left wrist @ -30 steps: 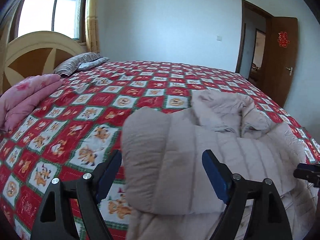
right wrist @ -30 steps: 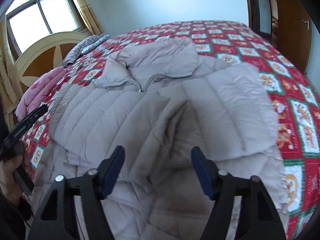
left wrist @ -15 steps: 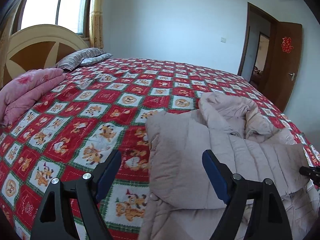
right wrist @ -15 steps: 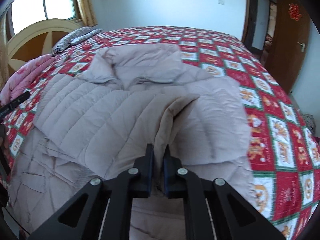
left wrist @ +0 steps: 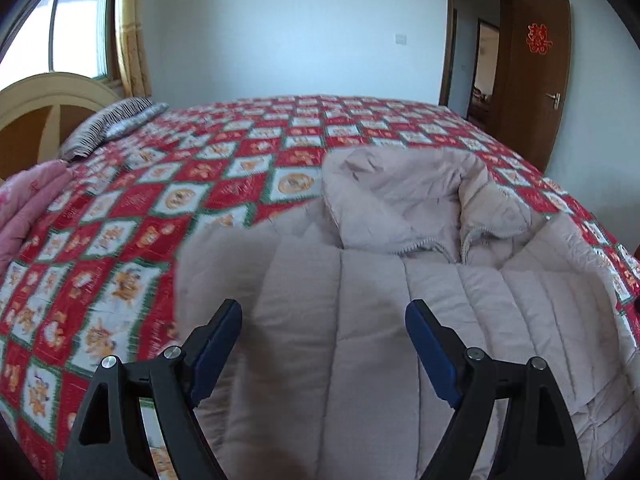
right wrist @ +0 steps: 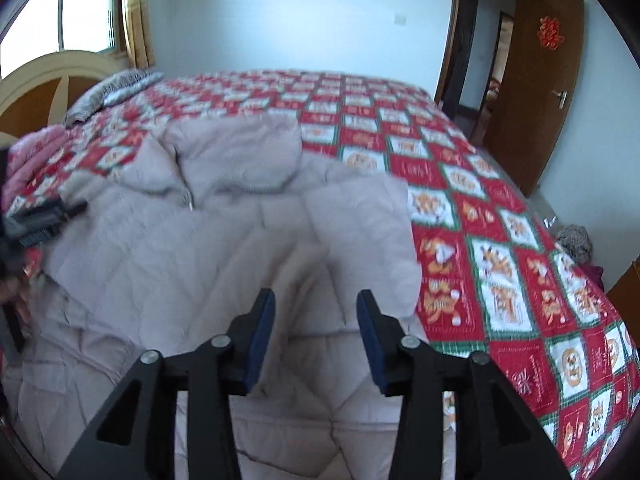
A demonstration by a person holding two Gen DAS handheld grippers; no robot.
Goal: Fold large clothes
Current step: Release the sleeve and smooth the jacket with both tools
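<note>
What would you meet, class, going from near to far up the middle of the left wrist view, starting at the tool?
Left tool → quilted body of the beige padded coat → coat's hood → red patterned bedspread → white wall.

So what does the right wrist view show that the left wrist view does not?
Only the right wrist view: the left gripper from outside, and a grey bundle on the floor. Only the left wrist view: the coat's left edge. Both share the beige quilted down coat, red patterned bedspread and brown wooden door.
</note>
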